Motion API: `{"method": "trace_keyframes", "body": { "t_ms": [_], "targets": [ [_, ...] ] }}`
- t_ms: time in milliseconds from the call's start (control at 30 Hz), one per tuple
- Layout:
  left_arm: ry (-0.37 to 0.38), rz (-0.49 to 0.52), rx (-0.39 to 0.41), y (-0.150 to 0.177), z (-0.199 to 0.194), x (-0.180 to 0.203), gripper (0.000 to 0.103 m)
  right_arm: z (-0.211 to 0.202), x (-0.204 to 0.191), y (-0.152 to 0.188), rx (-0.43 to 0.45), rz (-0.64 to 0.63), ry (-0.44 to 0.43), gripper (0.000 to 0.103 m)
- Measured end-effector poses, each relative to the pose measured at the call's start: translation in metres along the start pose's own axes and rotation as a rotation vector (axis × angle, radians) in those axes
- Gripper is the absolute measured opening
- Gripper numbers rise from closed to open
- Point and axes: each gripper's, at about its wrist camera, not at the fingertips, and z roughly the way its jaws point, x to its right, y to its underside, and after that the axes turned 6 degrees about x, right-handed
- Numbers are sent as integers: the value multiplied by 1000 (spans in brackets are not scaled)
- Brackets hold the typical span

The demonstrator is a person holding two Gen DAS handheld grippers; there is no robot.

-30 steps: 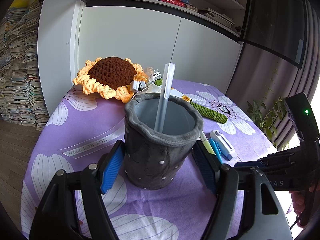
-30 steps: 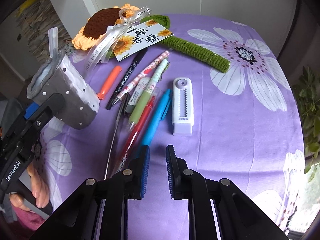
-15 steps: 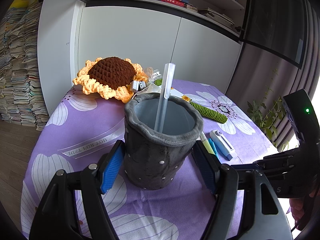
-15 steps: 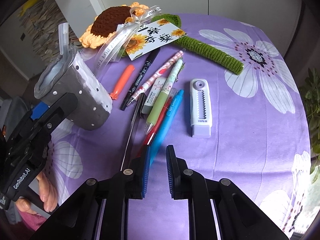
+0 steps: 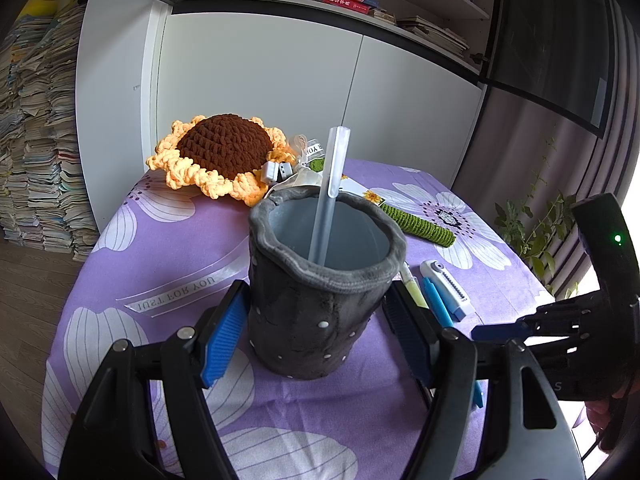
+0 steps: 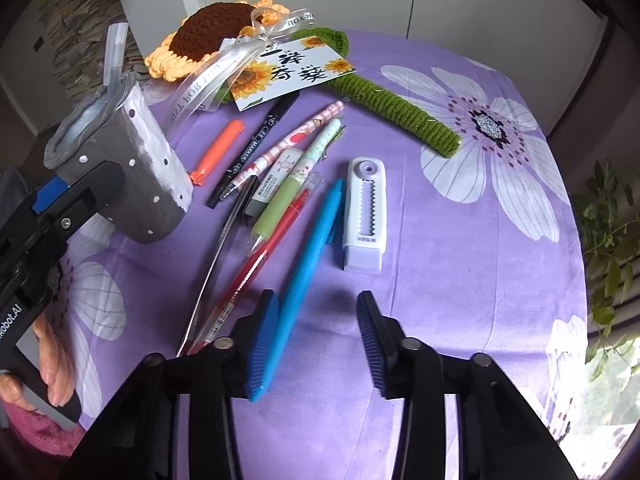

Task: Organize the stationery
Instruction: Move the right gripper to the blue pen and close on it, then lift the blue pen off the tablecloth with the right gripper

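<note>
Two tongs work: the left tongs (image 5: 316,332) clamp the grey cup (image 5: 320,288), which already holds one clear pen (image 5: 330,192). The right tongs (image 6: 316,340) have just been opening and stand parted, gripping nothing. Their left pad is beside the blue pen (image 6: 308,276), low centre on the bench (image 6: 460,240), tail toward the tongs. Its long axis runs lower left to upper right. Likely next: straddle, close, lift.

crochet sunflower (image 5: 224,152), purple floral tablecloth (image 6: 440,240), bookshelf (image 5: 360,0)

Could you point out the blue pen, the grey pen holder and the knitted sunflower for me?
blue pen (image 6: 310,276), right wrist view, mid-barrel
grey pen holder (image 5: 304,320), left wrist view, front wall
knitted sunflower (image 5: 222,144), left wrist view, brown centre
</note>
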Motion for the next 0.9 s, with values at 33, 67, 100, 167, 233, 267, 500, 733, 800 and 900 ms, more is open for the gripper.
{"method": "trace_keyframes", "body": {
  "t_ms": [33, 67, 100, 167, 233, 267, 500, 733, 800, 900],
  "targets": [
    [0, 0, 0, 0, 0, 0, 70, 0, -3, 0, 0, -10, -18, 17],
    [0, 0, 0, 0, 0, 0, 70, -1, -8, 0, -5, -36, -33, 12],
    [0, -1, 0, 0, 0, 0, 70, -1, -13, 1, -4, -67, -26, 12],
    [0, -1, 0, 0, 0, 0, 70, -1, -21, 2, 0, -117, 5, 12],
    [1, -2, 0, 0, 0, 0, 70, -2, -21, 3, -11, -126, -4, 11],
    [0, -1, 1, 0, -1, 0, 70, -4, -18, 3, -18, -124, -11, 9],
    [0, -1, 0, 0, -1, -1, 70, -30, 3, 15, -40, -138, -18, 0],
    [0, -2, 0, 0, -1, -1, 70, -28, 6, 8, -22, -32, -112, 4],
    [0, -4, 1, 0, -1, -2, 70, -20, -3, 7, -44, -62, -96, 10],
    [1, -7, 0, 0, -1, -3, 70, -14, -9, 6, -35, -72, -74, 10]
  ]
}}
